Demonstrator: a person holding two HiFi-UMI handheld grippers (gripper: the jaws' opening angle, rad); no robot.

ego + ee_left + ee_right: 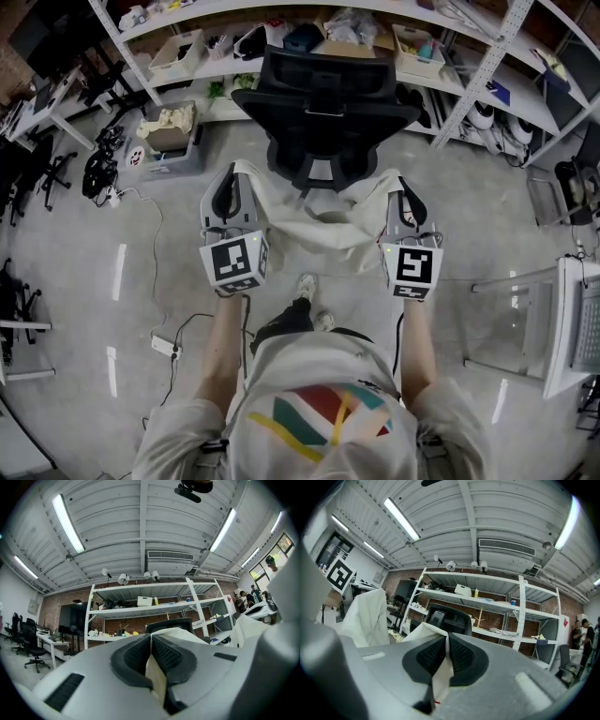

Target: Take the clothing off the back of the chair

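We stand on a grey concrete floor [112, 272] in a workshop room, with white metal shelving [487, 66] full of boxes behind a black office chair [323, 94]. The cream clothing [314, 225] hangs in the air on our side of the chair back. Its long axis runs from left to right between the two tools and its middle sags downward; we cannot tell if it touches the chair. The left gripper [228, 180] has its jaws pressed together on one upper edge of the cloth, and the right gripper [405, 192] pinches the other edge the same way. Each gripper's cube shows only a black-and-white square marker.
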